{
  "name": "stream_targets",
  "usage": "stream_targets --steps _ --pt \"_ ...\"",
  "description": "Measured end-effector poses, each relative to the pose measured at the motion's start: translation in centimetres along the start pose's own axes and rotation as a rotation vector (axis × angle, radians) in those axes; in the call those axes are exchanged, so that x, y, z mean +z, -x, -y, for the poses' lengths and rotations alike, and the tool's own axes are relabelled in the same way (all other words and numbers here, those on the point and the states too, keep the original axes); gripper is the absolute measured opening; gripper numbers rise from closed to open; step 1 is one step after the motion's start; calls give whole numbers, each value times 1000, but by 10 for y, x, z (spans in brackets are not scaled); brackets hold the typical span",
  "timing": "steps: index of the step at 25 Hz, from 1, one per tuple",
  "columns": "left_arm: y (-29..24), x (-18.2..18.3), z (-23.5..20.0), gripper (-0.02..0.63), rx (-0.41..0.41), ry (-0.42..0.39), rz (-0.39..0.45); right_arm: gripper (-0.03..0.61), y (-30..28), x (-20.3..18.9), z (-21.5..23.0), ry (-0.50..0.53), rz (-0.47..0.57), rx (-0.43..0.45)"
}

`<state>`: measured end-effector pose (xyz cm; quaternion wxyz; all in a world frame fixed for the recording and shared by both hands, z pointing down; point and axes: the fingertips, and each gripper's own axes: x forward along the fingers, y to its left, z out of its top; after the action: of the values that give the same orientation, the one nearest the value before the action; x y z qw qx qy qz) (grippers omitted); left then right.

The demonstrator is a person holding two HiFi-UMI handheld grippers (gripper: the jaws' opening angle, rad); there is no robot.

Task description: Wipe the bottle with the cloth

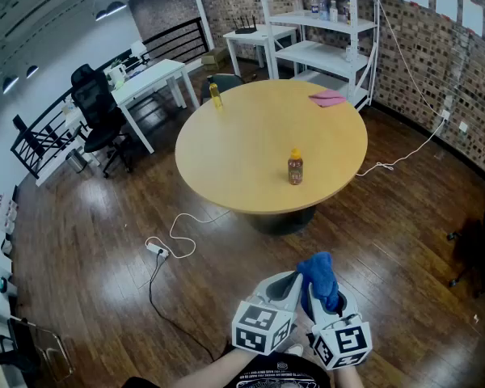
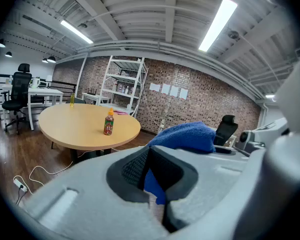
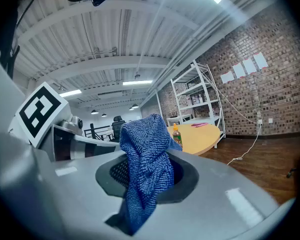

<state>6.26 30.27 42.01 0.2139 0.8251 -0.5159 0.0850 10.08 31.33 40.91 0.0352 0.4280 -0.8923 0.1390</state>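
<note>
Blue cloth point(image 1: 322, 275) is pinched in the right gripper point(image 1: 317, 293), the left gripper point(image 1: 293, 282) just beside it is pressed together on nothing, and the bottle point(image 1: 295, 167) stands upright on the round wooden bench point(image 1: 242, 148), well apart from both.

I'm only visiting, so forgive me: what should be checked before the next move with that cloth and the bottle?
1. Cloth held: blue cloth pinched in the right gripper: ok.
2. Left gripper free: nothing held, fingers shut: ok, though it must open to steady anything.
3. Bottle upright, cap on, on the round table: ok.
4. Bottle within reach: the table stands well ahead of both grippers: not ok.
5. Way to the table: power strip lies off to the left: ok.
</note>
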Motion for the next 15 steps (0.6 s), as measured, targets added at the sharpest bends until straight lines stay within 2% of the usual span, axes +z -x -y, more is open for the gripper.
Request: stream_targets --steps 7,15 --pt "-18 -1 -18 3 26 17 3 81 -19 -8 11 -6 -23 19" --pt "-80 23 -76 3 5 39 4 83 -96 -7 40 21 -76 22"
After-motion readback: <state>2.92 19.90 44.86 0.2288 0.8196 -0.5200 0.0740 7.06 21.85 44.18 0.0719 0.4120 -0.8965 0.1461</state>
